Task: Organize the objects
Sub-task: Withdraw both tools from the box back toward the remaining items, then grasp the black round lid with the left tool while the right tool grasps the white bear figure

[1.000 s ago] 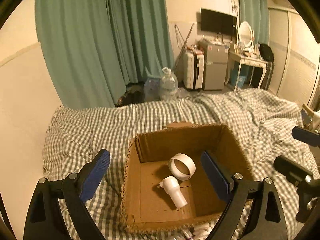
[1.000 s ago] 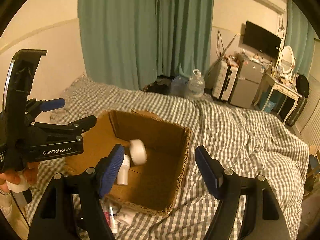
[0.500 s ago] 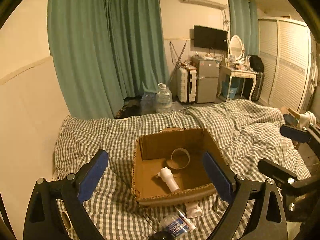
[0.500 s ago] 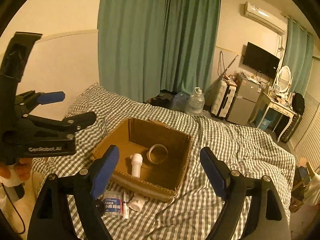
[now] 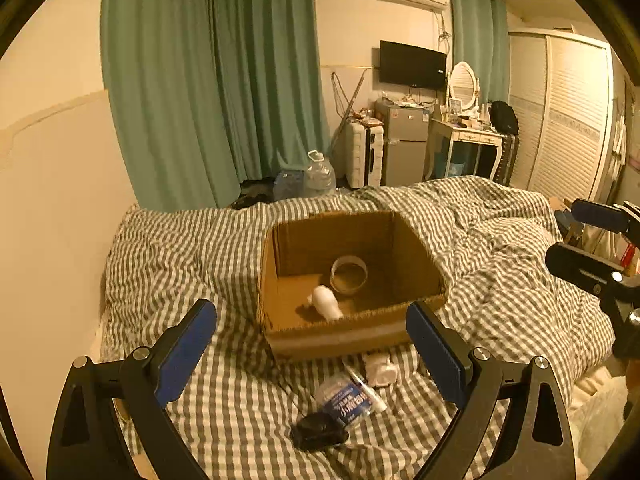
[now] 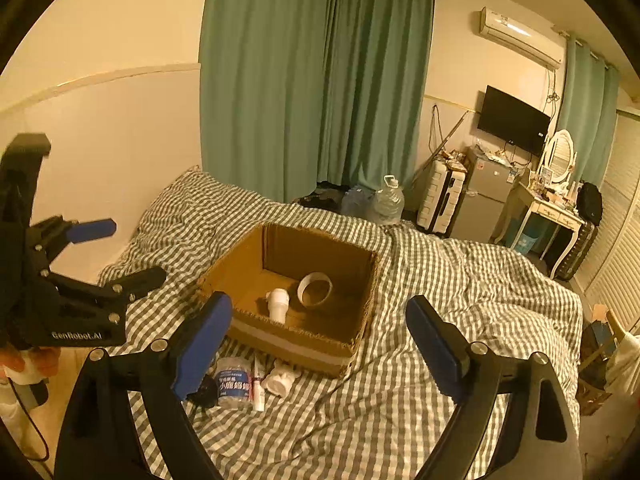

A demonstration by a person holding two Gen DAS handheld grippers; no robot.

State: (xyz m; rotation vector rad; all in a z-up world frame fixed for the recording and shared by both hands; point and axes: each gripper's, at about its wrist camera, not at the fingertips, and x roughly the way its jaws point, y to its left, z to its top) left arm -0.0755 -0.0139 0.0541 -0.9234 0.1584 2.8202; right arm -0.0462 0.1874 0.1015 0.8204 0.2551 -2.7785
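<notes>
An open cardboard box (image 5: 280, 248) (image 6: 362, 320) stands on the checked bed. Inside lie a white tape ring (image 5: 348, 275) (image 6: 315, 289) and a white pipe fitting (image 5: 327, 302) (image 6: 278, 304). On the blanket in front of the box lie a small plastic bottle with a blue label (image 5: 349, 397) (image 6: 234, 387), a thin tube (image 6: 258, 385), a white fitting (image 5: 381, 369) (image 6: 281, 380) and a black object (image 5: 319, 432) (image 6: 205, 393). My left gripper (image 5: 312, 354) is open and empty, held back from the box. My right gripper (image 6: 318, 344) is open and empty, also back from the box.
The checked blanket (image 5: 200, 248) covers the bed, with a wall at the left. Green curtains (image 5: 208, 92), water jugs (image 5: 318, 176), a suitcase, a small fridge (image 5: 404, 144) and a dressing table (image 5: 468, 148) stand beyond the bed's far edge. The other gripper shows at the right edge (image 5: 592, 268).
Both grippers have pulled back and up from the box. The tape ring has come to rest inside the box. The loose items in front of the box have come into view.
</notes>
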